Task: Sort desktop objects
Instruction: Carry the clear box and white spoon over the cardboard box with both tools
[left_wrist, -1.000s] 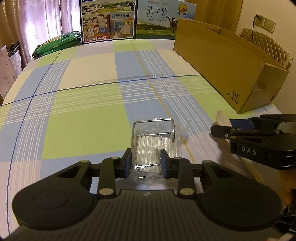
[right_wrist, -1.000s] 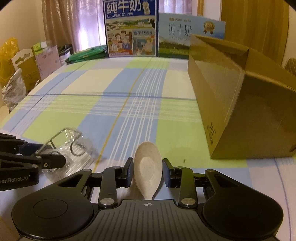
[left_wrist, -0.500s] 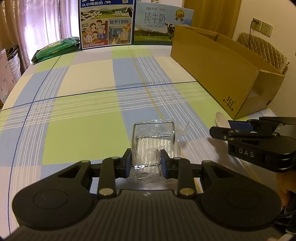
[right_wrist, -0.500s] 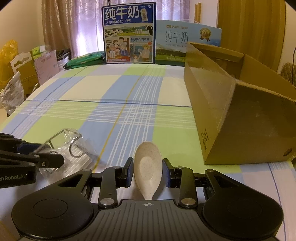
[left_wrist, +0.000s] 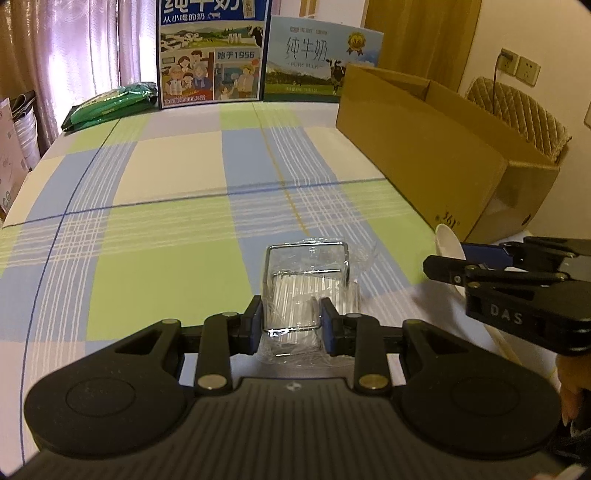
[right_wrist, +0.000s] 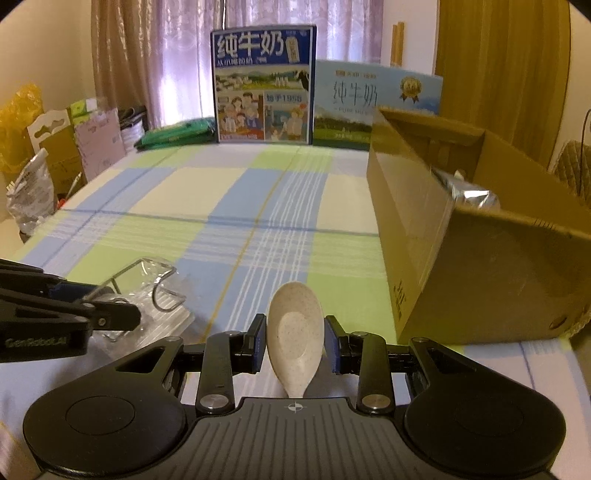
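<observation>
Checked cloth in green, blue and cream covers the desk (left_wrist: 147, 221), and two milk cartons (right_wrist: 264, 85) are stood upright at its far edge before curtains. An open cardboard box (right_wrist: 480, 266) is set along the right side, with a silvery packet (right_wrist: 469, 190) seen inside it. The left tongs (left_wrist: 291, 319) are clamped on a clear plastic-wrapped packet with a wire frame (left_wrist: 308, 280), held low over the near part of the desk. The right tongs (right_wrist: 295, 341) are closed on a speckled beige spoon (right_wrist: 295, 332), bowl pointing forward, just beside the box's near corner. A green bag (left_wrist: 110, 105) is laid at the far left.
</observation>
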